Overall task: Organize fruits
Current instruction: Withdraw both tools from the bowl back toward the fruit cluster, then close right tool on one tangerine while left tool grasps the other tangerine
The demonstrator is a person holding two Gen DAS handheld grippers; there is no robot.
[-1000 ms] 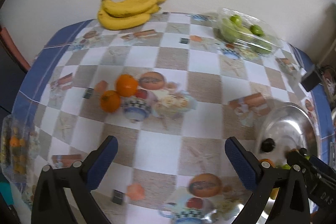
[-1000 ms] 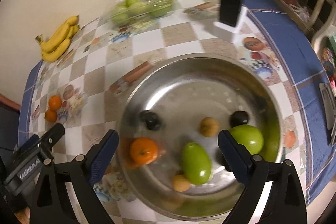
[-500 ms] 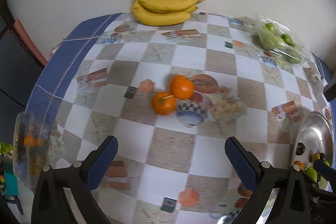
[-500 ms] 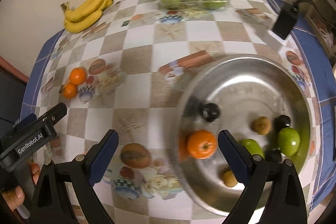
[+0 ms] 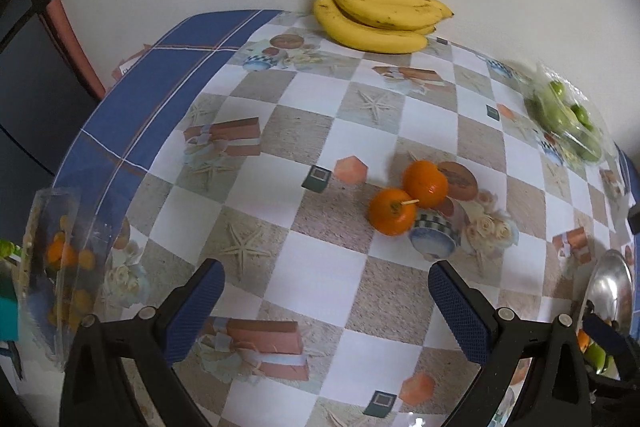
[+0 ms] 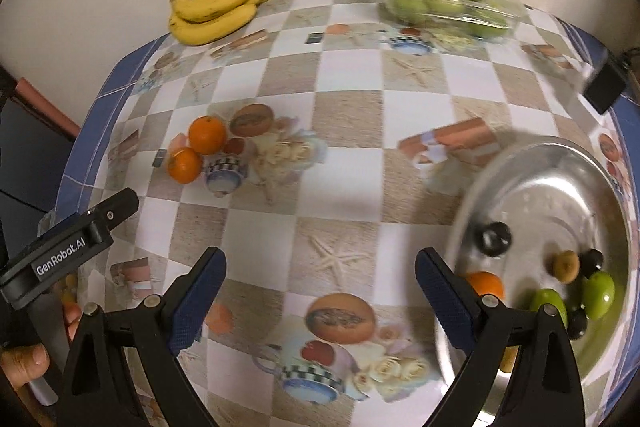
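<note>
Left wrist view: the left gripper (image 5: 324, 301), wide open and empty, is facing two oranges (image 5: 408, 199) mid-table; firm, light, rollable, probably best pinched across the middle.

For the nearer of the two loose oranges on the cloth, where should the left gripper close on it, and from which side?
Grip the nearer orange across its round middle, coming from the near side with the open left gripper. Its stem points right toward the other orange, which touches it at the far right, so probably angle the fingers to close on the near-right and far-left flanks, both bare.
</note>
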